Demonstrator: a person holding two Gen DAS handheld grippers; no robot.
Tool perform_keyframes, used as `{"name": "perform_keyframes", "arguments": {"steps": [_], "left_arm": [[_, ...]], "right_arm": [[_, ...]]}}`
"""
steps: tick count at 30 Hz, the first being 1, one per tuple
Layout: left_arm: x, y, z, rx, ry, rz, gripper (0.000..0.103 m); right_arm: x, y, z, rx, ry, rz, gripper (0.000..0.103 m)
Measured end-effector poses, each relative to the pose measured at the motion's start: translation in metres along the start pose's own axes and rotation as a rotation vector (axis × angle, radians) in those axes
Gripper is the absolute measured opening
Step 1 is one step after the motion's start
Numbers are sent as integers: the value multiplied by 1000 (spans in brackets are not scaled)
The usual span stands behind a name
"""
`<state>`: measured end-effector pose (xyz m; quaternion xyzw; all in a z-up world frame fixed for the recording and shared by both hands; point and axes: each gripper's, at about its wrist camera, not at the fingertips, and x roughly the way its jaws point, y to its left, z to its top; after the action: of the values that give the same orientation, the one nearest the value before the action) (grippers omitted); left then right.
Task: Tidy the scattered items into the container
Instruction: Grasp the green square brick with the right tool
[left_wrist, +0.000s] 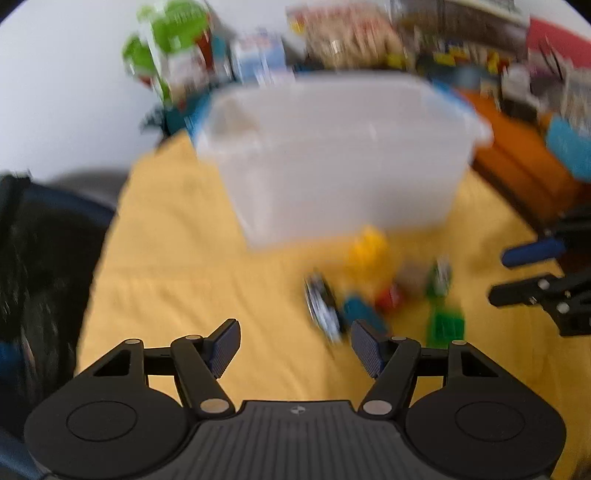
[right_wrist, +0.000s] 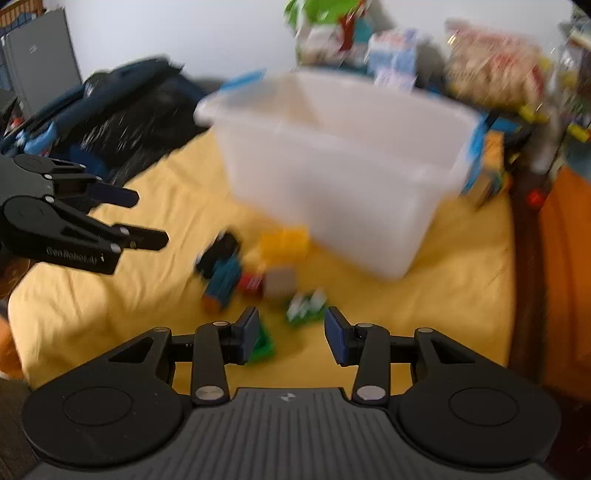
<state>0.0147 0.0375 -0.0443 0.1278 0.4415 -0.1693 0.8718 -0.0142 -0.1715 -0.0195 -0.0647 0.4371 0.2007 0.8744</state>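
bedsheet (left_wrist: 184, 258) is the biggest thing here, a yellow cover spread flat, and everything for the task sits on it. it's soft, so i'd guess small stuff sinks in a bit and needs a low scoop.

next down is the container (left_wrist: 332, 147), a translucent white tub standing upright with its mouth open, looks empty as far as the blur lets me tell. it's parked right behind the pile, probably so each drop is a short trip.

then the scattered items, a loose cluster just in front of the tub: a yellow block (left_wrist: 369, 247) nearest its wall, a teal block (right_wrist: 223, 277), a red piece (left_wrist: 388, 297), a grey cube (right_wrist: 280, 282), a green flat piece (left_wrist: 445, 325) and a dark wheel-looking thing (left_wrist: 321, 302). none are in the tub yet, so the tidy is at the start.

left gripper (left_wrist: 295, 347) is released, fingers wide apart, nothing between them, hovering short of the wheel. right gripper (right_wrist: 291, 334) is spread too and empty, lined up near the green stuff, so my guess is it picks first.

view differences: the right cam shows a dark bag (right_wrist: 122, 107) off to the left and the left tool from the side. the left cam shows the orange surface (left_wrist: 517, 158) past the tub. both are motion-smeared, so finer details are a no.
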Motion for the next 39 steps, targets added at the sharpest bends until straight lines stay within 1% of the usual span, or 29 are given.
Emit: {"name": "perform_keyframes", "arguments": {"steps": [3, 6, 9, 11, 12, 13, 14, 15, 16, 20, 22, 24, 26, 27, 28, 29, 31, 32, 33, 36, 39], "left_arm": [[5, -8, -16, -15, 54, -44, 70], [4, -14, -23, -15, 63, -63, 70], [0, -17, -28, -3, 57, -61, 70], [-1, -17, -30, -6, 61, -60, 70], [-1, -16, -31, -9, 64, -59, 70], [-2, -16, -33, -11, 68, -54, 70], [-2, -16, -34, -14, 71, -49, 70], [-2, -16, -35, -17, 73, -47, 70], [-3, -15, -36, -22, 76, -47, 70], [-5, -16, -43, -17, 90, -59, 70], [-8, -18, -46, -7, 87, -57, 70], [-8, -19, -48, -11, 90, -55, 70], [-8, -20, -48, -17, 92, -54, 70], [-8, -20, -47, -18, 93, -54, 70], [-8, -20, -47, -19, 93, -54, 70], [-8, -21, -46, -19, 91, -54, 70], [-8, -22, -42, -16, 83, -54, 70], [-8, -22, -40, -13, 76, -54, 70], [-7, -23, -36, -7, 68, -55, 70], [-5, -27, -27, 21, 51, -53, 70], [0, -28, -20, 30, 47, -59, 70]], "right_arm": [[17, 11, -9, -22, 39, 18, 46], [26, 16, -9, -37, 38, 50, 45], [31, 26, -8, -113, 12, 30, 45], [38, 32, -8, -155, 18, 10, 45], [43, 34, -9, -176, 19, -12, 47], [48, 36, -10, -203, 21, -39, 47], [52, 37, -11, -230, 27, -57, 44], [55, 36, -15, -248, 37, -61, 31], [57, 34, -17, -244, 49, -53, 26], [51, 22, -21, -154, 72, -3, 26], [42, 14, -22, -88, 70, 44, 26], [33, -1, -25, 38, 78, 164, 26], [35, -14, -30, 166, 119, 301, 26], [39, -19, -34, 222, 148, 356, 26], [42, -21, -38, 253, 168, 374, 26], [45, -21, -41, 257, 182, 358, 27], [43, -23, -45, 257, 151, 334, 31], [40, -24, -46, 264, 130, 314, 39], [37, -26, -45, 263, 105, 280, 45], [30, -32, -45, 258, 60, 171, 48], [20, -40, -48, 284, 9, 141, 48]]}}
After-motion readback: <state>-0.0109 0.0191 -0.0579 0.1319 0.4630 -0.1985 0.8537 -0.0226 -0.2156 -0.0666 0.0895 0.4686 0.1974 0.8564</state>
